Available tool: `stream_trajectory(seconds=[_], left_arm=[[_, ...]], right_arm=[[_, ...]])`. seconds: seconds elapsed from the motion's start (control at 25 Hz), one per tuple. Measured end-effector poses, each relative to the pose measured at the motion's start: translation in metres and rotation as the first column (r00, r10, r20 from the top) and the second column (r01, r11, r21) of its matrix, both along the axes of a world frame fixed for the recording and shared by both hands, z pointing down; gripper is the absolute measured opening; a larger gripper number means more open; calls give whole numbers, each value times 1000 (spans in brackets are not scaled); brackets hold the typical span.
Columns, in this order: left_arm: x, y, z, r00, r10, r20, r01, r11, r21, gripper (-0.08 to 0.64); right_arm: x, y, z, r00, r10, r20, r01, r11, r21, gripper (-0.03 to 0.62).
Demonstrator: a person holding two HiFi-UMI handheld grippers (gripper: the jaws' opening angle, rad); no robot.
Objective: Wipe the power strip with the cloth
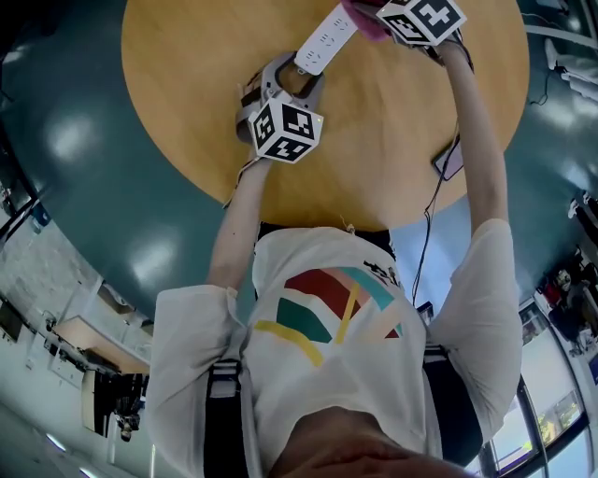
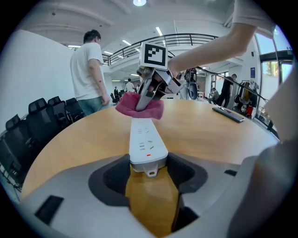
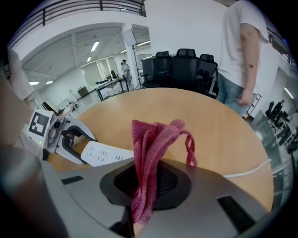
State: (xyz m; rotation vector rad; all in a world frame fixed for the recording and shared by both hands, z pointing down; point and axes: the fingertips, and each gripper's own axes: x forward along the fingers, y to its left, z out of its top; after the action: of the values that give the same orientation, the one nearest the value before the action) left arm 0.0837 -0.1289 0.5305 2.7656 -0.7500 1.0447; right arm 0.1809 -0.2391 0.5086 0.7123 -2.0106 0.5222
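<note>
A white power strip (image 1: 327, 39) lies on the round wooden table (image 1: 374, 159) at the far side. My left gripper (image 1: 297, 82) is shut on its near end; in the left gripper view the power strip (image 2: 146, 144) runs away from the jaws with a red light showing. My right gripper (image 1: 411, 19) is shut on a pink cloth (image 1: 364, 19) that rests on the strip's far end. In the left gripper view the cloth (image 2: 139, 108) covers that end under the right gripper (image 2: 151, 95). The right gripper view shows the cloth (image 3: 151, 158) bunched between the jaws, the power strip (image 3: 104, 154) and the left gripper (image 3: 60, 135) beyond.
A dark flat phone-like device (image 1: 448, 161) lies at the table's right edge with a cable (image 1: 430, 215) hanging off. A white cord (image 3: 251, 169) crosses the table. A person (image 2: 88, 69) stands beyond the table beside black chairs (image 2: 42, 116).
</note>
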Motion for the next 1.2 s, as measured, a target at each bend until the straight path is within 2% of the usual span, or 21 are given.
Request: stream_trajectory(seconds=[0.16,0.36,0.6,0.72,0.88,0.96,1.04,1.08,1.12,1.16,1.2], left_arm=[[2,0,-8,1000,1,-3,-1,1000,-3,290],[-7,-1,9,1000,1,-2,-1,1000,1,291],[-9,5,1,1000,-9,-21,9,1000,1,291],[-12,1,-12,995,-44,-89,43,999,-5,291],[-35,3,-34,970,-101,-219,96,995,-31,291],[-42,2,-43,964,-100,-248,93,995,-39,291],[-47,-5,-45,965,-115,-236,102,993,-66,286],[-49,-12,-44,968,-127,-215,112,990,-80,218],[-49,-19,-43,972,-134,-190,120,989,-88,118],[-46,-26,-44,977,-134,-168,120,989,-89,41],[-40,-32,-46,980,-126,-153,113,990,-88,41]], right_arm=[[18,-11,-8,998,58,18,-58,998,4,40],[19,-15,7,996,93,-10,-92,995,46,40],[6,17,-25,996,86,11,-86,990,112,40],[-1,38,-45,996,75,49,-81,986,145,40],[-21,72,-54,986,97,137,-118,981,156,40],[-35,89,-58,972,107,210,-143,976,162,40],[-53,106,-58,959,94,268,-143,975,170,40],[-62,114,-57,960,67,270,-120,975,185,40],[-70,121,-54,970,21,243,-74,974,214,40],[-75,128,-51,982,-48,181,-1,966,257,40],[-77,133,-48,988,-131,82,100,948,303,40]])
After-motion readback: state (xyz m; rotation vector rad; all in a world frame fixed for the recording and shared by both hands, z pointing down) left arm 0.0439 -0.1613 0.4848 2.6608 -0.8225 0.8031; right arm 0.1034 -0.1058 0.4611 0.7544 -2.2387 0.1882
